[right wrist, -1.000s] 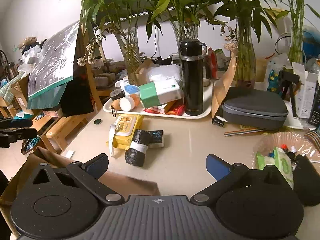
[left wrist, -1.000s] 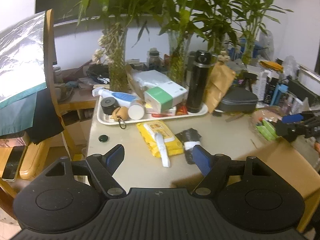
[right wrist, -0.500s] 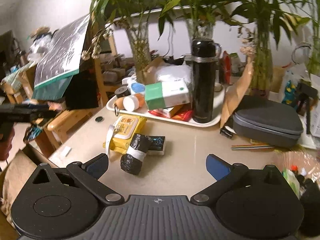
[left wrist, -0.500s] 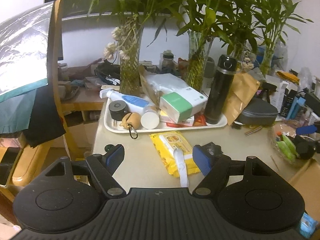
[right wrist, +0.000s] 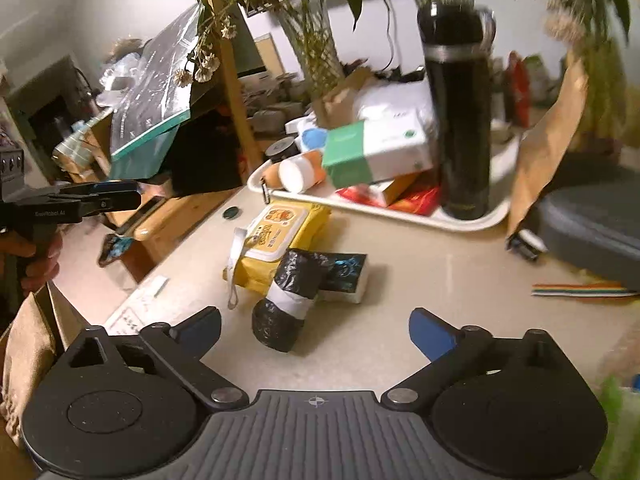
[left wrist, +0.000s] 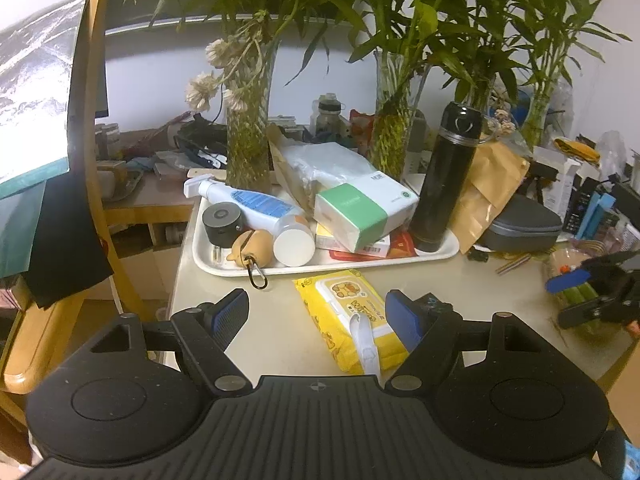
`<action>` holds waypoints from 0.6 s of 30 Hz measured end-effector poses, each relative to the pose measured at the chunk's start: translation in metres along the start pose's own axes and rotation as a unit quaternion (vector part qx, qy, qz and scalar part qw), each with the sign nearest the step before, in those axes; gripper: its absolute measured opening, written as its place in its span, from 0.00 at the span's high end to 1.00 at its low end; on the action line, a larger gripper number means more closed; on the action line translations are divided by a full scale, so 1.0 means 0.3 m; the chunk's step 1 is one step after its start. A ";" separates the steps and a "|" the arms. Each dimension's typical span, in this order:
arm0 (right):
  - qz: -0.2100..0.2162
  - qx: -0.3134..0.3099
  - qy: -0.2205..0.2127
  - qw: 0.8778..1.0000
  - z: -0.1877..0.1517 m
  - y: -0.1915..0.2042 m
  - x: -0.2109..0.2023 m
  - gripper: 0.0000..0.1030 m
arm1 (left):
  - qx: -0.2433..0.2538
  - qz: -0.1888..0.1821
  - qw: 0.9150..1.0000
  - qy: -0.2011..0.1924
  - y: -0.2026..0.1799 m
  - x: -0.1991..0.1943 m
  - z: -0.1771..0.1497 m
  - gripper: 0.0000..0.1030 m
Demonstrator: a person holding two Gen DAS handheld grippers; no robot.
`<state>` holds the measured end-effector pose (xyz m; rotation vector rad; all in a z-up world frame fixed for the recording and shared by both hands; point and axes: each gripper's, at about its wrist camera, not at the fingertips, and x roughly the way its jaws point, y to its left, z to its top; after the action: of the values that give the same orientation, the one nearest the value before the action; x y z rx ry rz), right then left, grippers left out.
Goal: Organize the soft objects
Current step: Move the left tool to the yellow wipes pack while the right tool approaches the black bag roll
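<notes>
Left wrist view, near edge of the table (left wrist: 276,336): the left gripper (left wrist: 316,316) hangs with its fingers spread and empty, the flat yellow plastic pack of wet wipes (left wrist: 348,316) lying between them on the table, closer to the right finger
Left wrist view, step: judged an approach to a grasp; shift so the pack sits midway, come down across its short width, and clear the white strap before pinching
Right wrist view, front of the table: the right gripper (right wrist: 316,332) is closing but nothing is between its fingers; the black bag roll with a white band (right wrist: 286,304) lies just ahead, leaning on the yellow pack and touching a small black-and-white packet (right wrist: 346,276)
Right wrist view, step: centre on the roll, squeeze gently since it looks soft, lift clear of its neighbours
Seen only from the left: the white tray (left wrist: 320,268) in full
Seen only from the right: roll and packet, a hand (right wrist: 38,256) holding the other gripper
</notes>
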<state>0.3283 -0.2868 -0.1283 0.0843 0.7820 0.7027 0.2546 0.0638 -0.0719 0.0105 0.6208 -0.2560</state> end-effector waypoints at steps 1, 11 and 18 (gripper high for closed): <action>0.007 0.002 0.004 1.000 0.004 -0.009 0.016 0.08 | 0.000 0.002 1.000 0.002 0.002 0.003 0.000 0.27; 0.059 0.009 0.032 0.998 0.033 -0.044 0.138 0.18 | 0.010 0.013 1.000 0.018 0.002 0.012 -0.005 0.27; 0.082 0.012 0.065 0.994 0.041 -0.053 0.232 0.23 | 0.011 0.020 0.999 0.033 0.000 0.023 -0.004 0.27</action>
<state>0.3799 -0.2545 -0.1675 0.1276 0.9157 0.8615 0.2594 0.0623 -0.0768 0.0520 0.6832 -0.2246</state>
